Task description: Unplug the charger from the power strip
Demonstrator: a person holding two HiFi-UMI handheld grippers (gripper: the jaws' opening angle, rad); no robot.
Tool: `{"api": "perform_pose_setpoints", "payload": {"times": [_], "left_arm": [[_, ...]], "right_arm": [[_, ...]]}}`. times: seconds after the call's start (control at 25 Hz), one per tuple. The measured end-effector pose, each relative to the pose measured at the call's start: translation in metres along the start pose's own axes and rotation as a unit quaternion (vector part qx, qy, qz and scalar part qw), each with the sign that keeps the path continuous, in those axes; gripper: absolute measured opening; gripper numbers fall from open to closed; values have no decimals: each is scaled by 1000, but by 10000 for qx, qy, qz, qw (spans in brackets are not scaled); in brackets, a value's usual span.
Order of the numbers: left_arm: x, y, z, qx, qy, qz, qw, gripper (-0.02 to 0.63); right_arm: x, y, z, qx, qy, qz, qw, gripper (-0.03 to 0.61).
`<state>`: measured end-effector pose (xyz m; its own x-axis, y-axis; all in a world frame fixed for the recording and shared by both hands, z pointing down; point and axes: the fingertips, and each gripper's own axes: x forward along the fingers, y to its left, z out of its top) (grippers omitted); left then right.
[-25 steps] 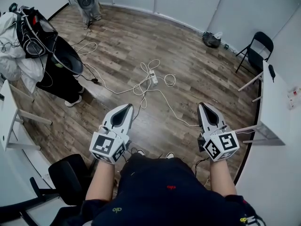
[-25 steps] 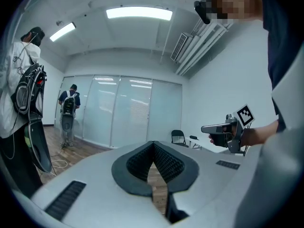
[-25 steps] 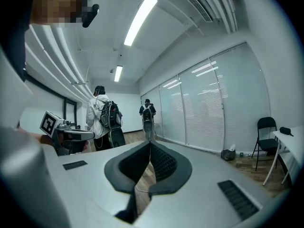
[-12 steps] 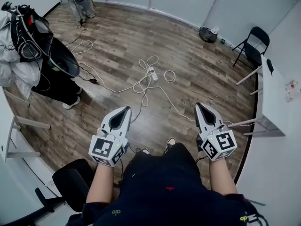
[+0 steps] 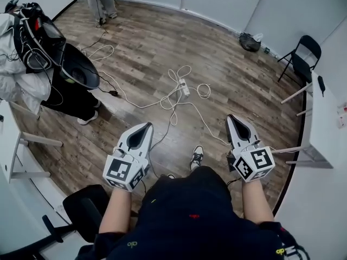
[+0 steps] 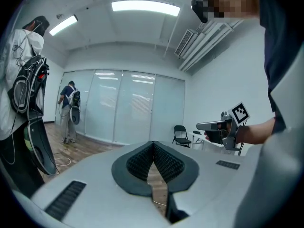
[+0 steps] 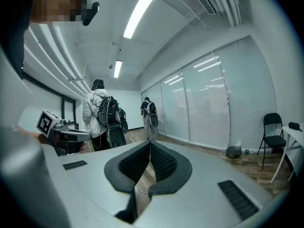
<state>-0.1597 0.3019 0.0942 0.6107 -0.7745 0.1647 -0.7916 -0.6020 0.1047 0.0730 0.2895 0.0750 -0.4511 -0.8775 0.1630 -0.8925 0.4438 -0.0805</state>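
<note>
On the floor (image 5: 162, 42), power strip (image 5: 185, 86), left tool (image 5: 146, 125), right tool (image 5: 231, 117) closed, empty

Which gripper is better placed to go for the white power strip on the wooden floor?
Left, narrowly. The white power strip lies well ahead, roughly midway between both; the left gripper points more nearly at it than the right gripper. Both are shut and empty.

Bare floor (image 5: 246, 93) lies open ahead; looped cables (image 5: 173, 112) trail around the power strip (image 5: 185, 86), and a person (image 5: 68, 99) stands at the left.
</note>
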Motion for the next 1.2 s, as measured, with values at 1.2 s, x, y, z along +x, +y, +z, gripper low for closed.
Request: {"api": "perform_pose_setpoints", "payload": {"times": [1.2], "left_arm": [[270,29,21,-350,383,343,9981,20]], "right_arm": [[159,-227,-23,477,524,403,9967,21]]}}
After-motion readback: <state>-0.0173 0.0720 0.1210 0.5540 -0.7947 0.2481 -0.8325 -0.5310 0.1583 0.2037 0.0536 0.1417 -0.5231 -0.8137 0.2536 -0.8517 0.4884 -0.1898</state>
